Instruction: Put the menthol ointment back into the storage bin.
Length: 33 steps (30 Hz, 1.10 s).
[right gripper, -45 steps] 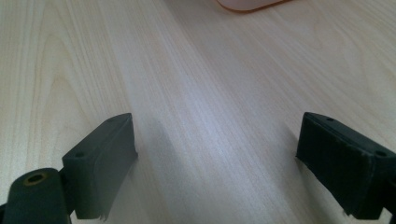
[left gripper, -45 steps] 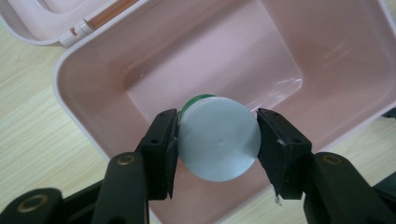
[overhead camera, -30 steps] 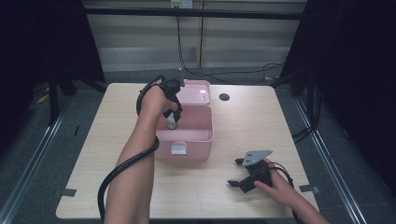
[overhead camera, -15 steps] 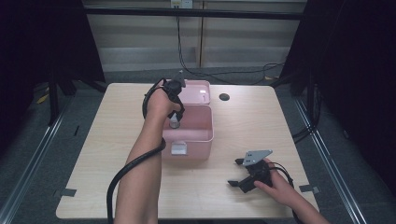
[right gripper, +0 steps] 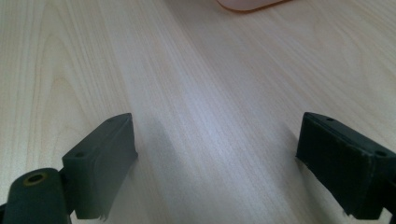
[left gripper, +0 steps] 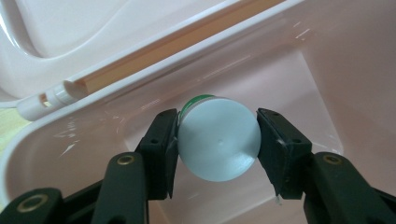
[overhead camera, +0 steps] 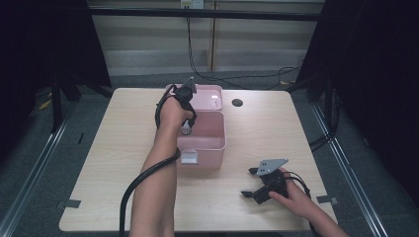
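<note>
Left gripper view: bottle (left gripper: 219,144) end-on, cap toward camera.

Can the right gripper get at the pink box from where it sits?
Probably yes: the right gripper rests open on bare table, with nothing between it and the pink box.

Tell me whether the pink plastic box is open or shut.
Open. The pink plastic box has its lid swung back behind it, and the left gripper holds a white round-capped bottle inside.
</note>
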Each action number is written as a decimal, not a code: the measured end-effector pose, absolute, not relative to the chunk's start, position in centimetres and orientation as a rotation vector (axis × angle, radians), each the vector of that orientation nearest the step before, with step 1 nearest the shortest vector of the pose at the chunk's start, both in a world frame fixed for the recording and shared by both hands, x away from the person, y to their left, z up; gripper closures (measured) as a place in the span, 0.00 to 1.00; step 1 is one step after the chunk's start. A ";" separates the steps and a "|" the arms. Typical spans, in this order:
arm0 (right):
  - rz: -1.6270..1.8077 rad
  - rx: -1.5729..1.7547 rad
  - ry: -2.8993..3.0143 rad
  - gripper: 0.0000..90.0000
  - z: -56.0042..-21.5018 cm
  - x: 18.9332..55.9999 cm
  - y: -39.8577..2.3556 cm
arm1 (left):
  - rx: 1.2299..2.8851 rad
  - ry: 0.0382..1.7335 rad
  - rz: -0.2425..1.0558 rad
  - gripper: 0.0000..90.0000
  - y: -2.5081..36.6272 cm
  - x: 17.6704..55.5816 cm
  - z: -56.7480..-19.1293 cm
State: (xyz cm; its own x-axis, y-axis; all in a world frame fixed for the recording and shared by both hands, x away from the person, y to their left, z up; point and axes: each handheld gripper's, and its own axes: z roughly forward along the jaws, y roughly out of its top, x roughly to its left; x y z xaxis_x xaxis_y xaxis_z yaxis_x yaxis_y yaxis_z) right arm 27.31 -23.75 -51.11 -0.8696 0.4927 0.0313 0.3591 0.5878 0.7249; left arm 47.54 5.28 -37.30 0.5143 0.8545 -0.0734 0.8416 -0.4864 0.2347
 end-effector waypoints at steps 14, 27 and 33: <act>1.148 0.717 2.642 0.12 -51.1 27.3 -23.7 | 2.481 1.501 0.107 0.56 5.4 48.1 -38.8; 1.148 0.718 2.642 0.12 -51.1 27.3 -23.7 | 2.456 1.548 0.096 0.55 5.1 48.3 -41.0; 1.148 0.718 2.642 0.12 -51.1 27.3 -23.7 | 2.450 1.539 0.105 0.55 4.8 48.3 -41.6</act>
